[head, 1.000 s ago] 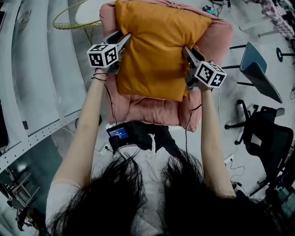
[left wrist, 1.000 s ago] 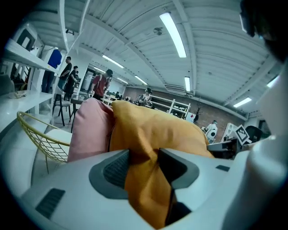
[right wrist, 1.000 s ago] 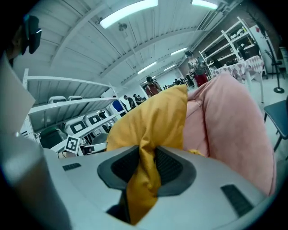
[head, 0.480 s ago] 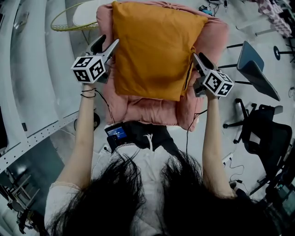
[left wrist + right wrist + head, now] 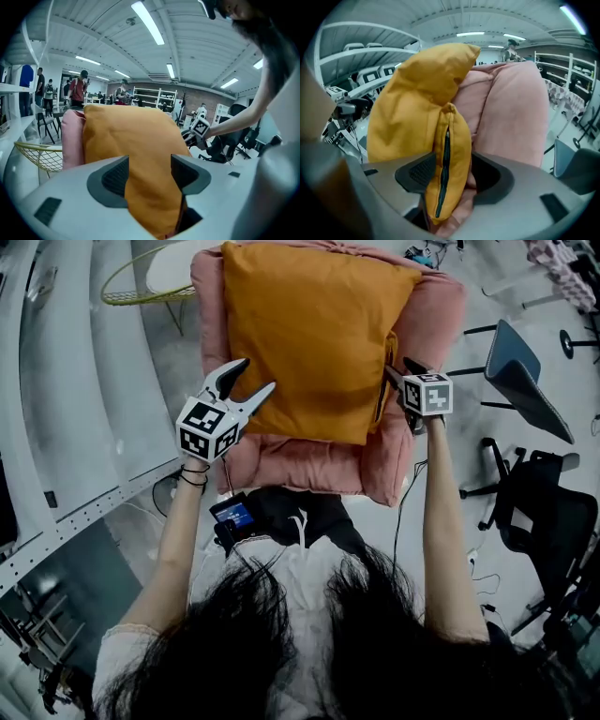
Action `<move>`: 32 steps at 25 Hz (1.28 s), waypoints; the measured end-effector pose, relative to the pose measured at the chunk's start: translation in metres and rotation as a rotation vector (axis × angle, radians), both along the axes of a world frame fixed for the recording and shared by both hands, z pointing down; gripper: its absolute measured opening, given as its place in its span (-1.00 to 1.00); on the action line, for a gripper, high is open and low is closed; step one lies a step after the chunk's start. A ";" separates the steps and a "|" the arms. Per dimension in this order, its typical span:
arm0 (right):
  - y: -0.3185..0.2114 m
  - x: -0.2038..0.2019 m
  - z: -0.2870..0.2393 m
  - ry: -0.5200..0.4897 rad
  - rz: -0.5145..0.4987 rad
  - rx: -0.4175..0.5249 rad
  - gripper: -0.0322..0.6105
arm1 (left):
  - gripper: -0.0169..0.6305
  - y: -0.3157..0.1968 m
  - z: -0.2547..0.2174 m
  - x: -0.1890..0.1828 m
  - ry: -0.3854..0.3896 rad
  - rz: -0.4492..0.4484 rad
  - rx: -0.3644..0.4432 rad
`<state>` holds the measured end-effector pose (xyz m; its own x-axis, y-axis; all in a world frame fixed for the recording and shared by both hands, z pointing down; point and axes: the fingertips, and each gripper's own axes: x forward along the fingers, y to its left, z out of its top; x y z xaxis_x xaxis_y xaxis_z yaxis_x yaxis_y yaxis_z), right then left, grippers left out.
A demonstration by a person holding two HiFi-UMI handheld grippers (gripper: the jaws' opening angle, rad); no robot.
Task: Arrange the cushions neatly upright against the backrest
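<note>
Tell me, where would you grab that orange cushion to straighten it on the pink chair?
Take the orange cushion by its side edges, coming in from both sides. It leans against the pink chair with both edges exposed, and the zippered edge is a narrow ridge, likely easy to pinch.

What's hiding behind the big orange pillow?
A pink armchair: its puffy back and seat peek out around the orange pillow. The pillow covers most of the back, so anything else there is hidden.
</note>
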<state>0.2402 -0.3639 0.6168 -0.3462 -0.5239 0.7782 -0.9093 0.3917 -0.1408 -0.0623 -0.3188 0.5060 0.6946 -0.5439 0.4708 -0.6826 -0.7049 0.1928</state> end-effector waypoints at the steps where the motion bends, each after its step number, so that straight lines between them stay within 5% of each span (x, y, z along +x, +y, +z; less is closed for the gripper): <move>1: -0.001 0.000 0.007 0.006 -0.004 -0.014 -0.20 | -0.10 0.005 0.001 0.006 0.005 0.010 -0.006; 9: -0.022 -0.010 0.031 -0.105 0.074 -0.028 -0.22 | -0.10 0.038 0.011 0.052 -0.010 0.126 -0.036; 15: -0.019 -0.014 0.032 -0.124 0.158 -0.032 -0.58 | -0.10 0.042 0.020 0.077 -0.024 0.169 -0.044; 23: 0.019 -0.016 -0.006 -0.340 0.325 0.036 -0.66 | -0.10 -0.004 0.049 0.101 -0.099 0.048 -0.013; 32: 0.065 0.011 -0.057 -0.314 0.445 0.211 -0.67 | -0.10 -0.019 0.056 0.099 -0.102 0.025 0.050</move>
